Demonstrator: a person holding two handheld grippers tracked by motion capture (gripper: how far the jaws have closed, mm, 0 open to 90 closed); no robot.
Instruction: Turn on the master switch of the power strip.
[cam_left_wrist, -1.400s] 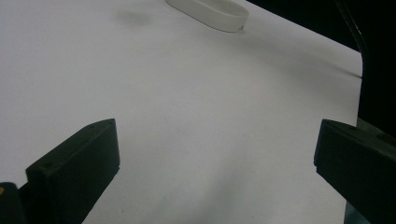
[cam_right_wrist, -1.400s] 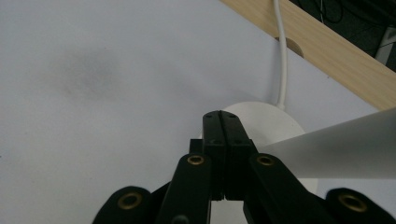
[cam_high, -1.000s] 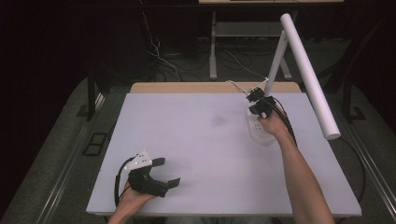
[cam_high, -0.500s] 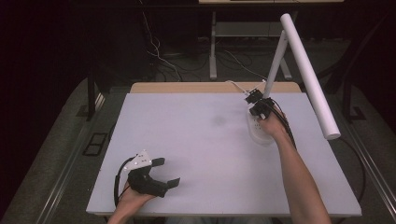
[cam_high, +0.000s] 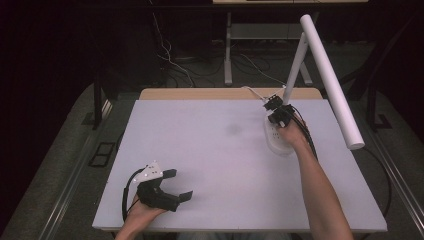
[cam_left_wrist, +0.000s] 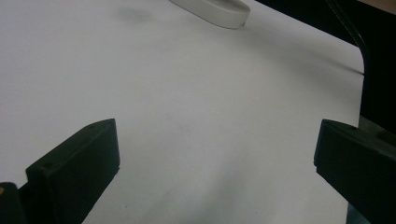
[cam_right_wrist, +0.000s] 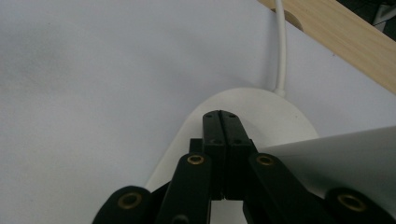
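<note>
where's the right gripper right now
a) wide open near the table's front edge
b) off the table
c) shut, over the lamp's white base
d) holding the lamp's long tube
c: in the right gripper view the right gripper has its fingers pressed together above the lamp base, and the high view shows it at that base beside the upright post.
</note>
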